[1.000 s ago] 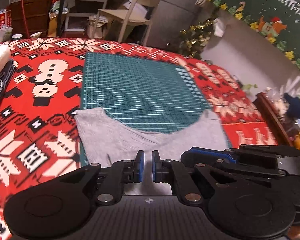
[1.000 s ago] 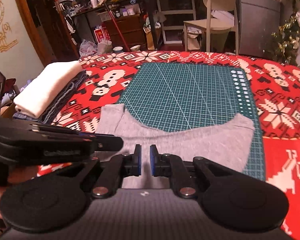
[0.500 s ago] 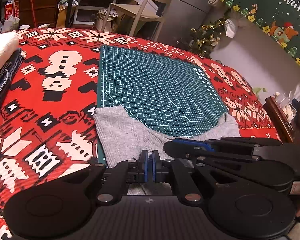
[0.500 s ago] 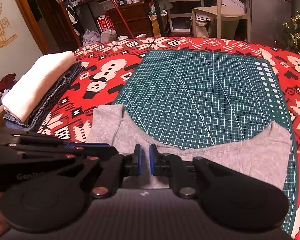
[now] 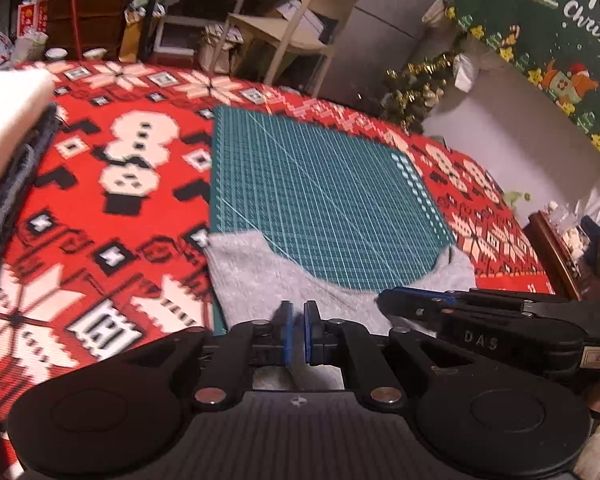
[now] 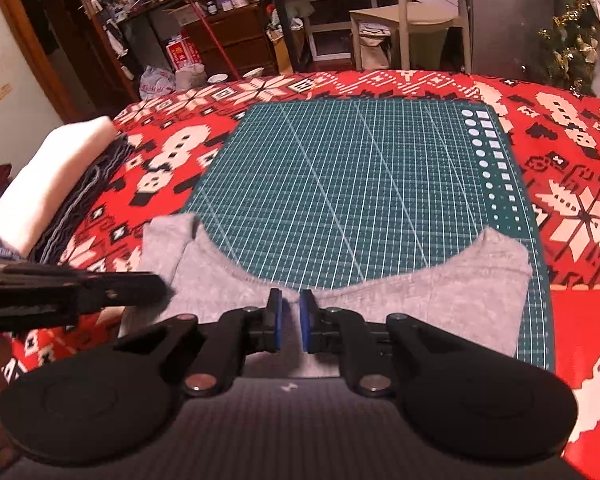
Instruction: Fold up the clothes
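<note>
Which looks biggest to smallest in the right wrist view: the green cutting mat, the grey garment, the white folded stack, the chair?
1. green cutting mat
2. grey garment
3. white folded stack and chair: alike, and the chair stands farther off, so unranked.

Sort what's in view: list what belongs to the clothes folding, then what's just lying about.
Belongs to the folding:
- grey garment
- green cutting mat
- left hand-held gripper
- right hand-held gripper
- stack of folded clothes

Lying about:
- chair
- Christmas banner
- small tinsel tree
</note>
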`<action>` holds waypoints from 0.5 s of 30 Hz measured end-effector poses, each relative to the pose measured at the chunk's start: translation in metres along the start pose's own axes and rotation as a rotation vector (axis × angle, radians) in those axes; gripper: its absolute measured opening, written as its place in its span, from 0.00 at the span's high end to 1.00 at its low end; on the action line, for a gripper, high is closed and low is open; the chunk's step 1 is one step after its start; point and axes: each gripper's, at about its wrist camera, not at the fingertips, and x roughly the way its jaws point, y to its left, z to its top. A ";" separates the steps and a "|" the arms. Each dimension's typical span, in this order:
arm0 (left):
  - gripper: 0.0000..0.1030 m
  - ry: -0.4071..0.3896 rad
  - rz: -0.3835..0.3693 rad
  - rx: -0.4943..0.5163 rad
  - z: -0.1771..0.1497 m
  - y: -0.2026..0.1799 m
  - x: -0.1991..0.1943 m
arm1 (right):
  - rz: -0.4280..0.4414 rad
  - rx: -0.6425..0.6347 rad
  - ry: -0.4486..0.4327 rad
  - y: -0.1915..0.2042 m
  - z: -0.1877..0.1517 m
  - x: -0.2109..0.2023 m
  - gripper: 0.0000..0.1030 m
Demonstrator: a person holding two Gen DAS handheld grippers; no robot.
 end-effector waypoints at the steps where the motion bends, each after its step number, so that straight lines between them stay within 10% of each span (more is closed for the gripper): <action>1: 0.94 -0.007 -0.001 -0.011 0.001 0.003 -0.005 | 0.002 0.005 -0.010 0.000 0.001 -0.002 0.89; 15: 0.81 0.036 -0.165 -0.353 -0.027 0.059 -0.017 | 0.025 0.068 -0.011 -0.022 -0.040 -0.068 0.89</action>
